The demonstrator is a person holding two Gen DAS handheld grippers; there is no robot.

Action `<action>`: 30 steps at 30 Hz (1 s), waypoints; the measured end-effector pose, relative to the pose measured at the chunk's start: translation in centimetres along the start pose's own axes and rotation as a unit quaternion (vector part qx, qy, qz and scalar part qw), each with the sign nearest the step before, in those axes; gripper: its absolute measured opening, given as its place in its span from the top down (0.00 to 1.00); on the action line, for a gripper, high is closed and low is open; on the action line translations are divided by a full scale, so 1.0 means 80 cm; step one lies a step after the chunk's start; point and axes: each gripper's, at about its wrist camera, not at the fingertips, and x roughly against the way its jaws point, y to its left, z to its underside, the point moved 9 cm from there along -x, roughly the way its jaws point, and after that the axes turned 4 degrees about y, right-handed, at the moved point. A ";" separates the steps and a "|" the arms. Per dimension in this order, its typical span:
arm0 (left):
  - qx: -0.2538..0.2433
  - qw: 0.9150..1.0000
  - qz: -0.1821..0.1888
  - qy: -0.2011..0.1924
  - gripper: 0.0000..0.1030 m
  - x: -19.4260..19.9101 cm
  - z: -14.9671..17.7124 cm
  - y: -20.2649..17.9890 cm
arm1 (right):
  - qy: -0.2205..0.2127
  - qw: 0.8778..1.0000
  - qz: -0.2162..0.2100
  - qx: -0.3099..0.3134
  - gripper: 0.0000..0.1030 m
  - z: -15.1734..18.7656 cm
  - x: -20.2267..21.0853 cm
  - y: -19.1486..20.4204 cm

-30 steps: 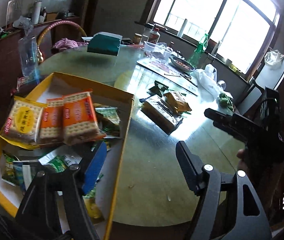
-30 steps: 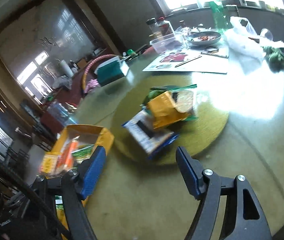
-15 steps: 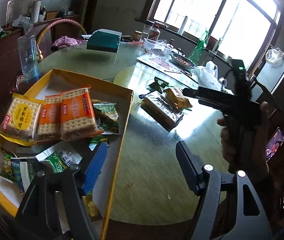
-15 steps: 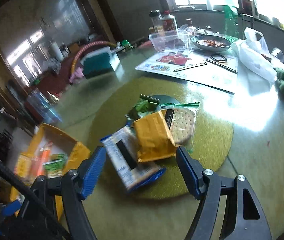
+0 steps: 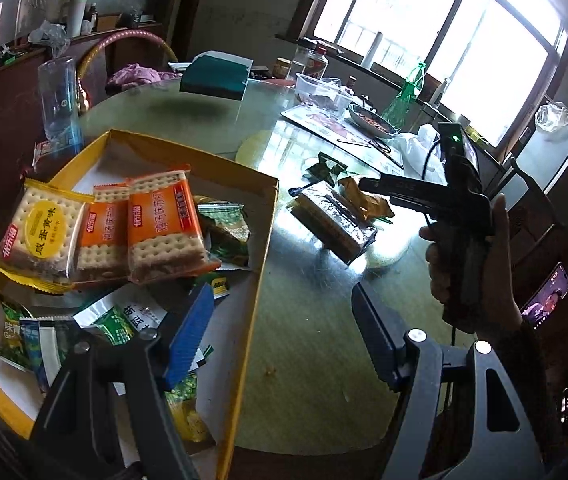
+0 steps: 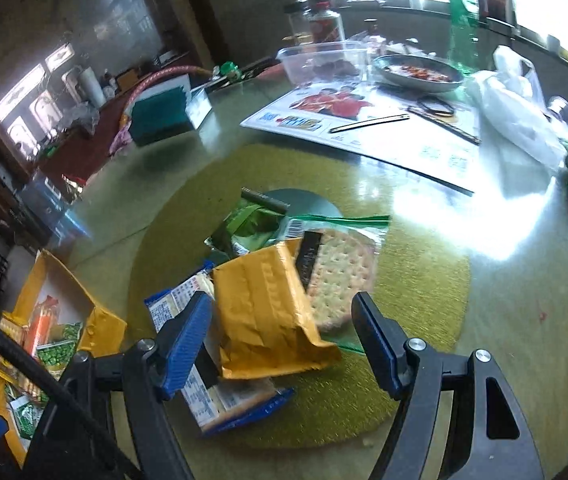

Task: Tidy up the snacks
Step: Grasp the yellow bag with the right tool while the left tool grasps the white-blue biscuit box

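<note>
On the glass desk (image 6: 532, 288), we have our right tool (image 6: 284, 336) spread wide over the loose snack pile.
Near us, its blue pads flank an orange-yellow packet (image 6: 264, 312) without pressing it; that packet lies on a blue-edged cracker pack (image 6: 220, 392), with a clear round-cracker pack (image 6: 340, 276) just right of it and a green packet (image 6: 248, 224) beyond, all on the yellow-green mat (image 6: 416, 280). Over on the left, our left tool (image 5: 280, 336) hangs spread and empty above the near right corner of the yellow box (image 5: 262, 240), where two orange cracker packs (image 5: 164, 224), a yellow cracker pack (image 5: 40, 232) and green pea packets (image 5: 224, 228) are already heaped. Our right hand (image 5: 480, 264) shows at the right edge of the left view.
</note>
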 end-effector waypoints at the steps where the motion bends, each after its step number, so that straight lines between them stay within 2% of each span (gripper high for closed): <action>1: 0.002 1.000 0.001 0.003 0.30 -0.001 0.002 0.001 | -0.003 1.000 0.005 0.006 0.30 -0.002 -0.004 0.003; 4: 0.003 1.000 0.001 0.003 0.30 -0.001 0.003 0.002 | 0.004 1.000 0.002 0.015 0.30 0.000 -0.016 0.014; 6: 0.002 1.000 0.000 0.006 0.30 -0.002 0.005 0.001 | 0.010 1.000 0.018 0.020 0.31 0.004 -0.023 0.016; 8: 0.005 1.000 0.002 0.006 0.30 0.000 0.006 -0.001 | 0.011 0.998 0.049 0.030 0.49 0.008 -0.025 0.014; 11: 0.001 1.000 0.003 0.004 0.30 0.003 0.003 -0.009 | 0.013 0.999 0.041 0.021 0.57 0.018 -0.014 0.011; 14: -0.006 1.000 0.005 0.006 0.30 -0.001 -0.003 -0.023 | 0.009 0.999 0.032 0.001 0.57 0.036 0.008 0.002; 21: -0.006 0.998 0.041 0.057 0.30 -0.054 -0.022 -0.078 | -0.011 0.999 0.026 -0.040 0.57 0.096 0.065 -0.025; 27: 0.000 0.997 0.012 0.072 0.30 -0.122 -0.066 -0.111 | -0.025 0.997 0.044 -0.064 0.57 0.134 0.091 -0.044; 30: 0.036 0.994 -0.003 0.098 0.30 -0.162 -0.084 -0.109 | -0.025 0.996 0.049 -0.072 0.57 0.142 0.093 -0.050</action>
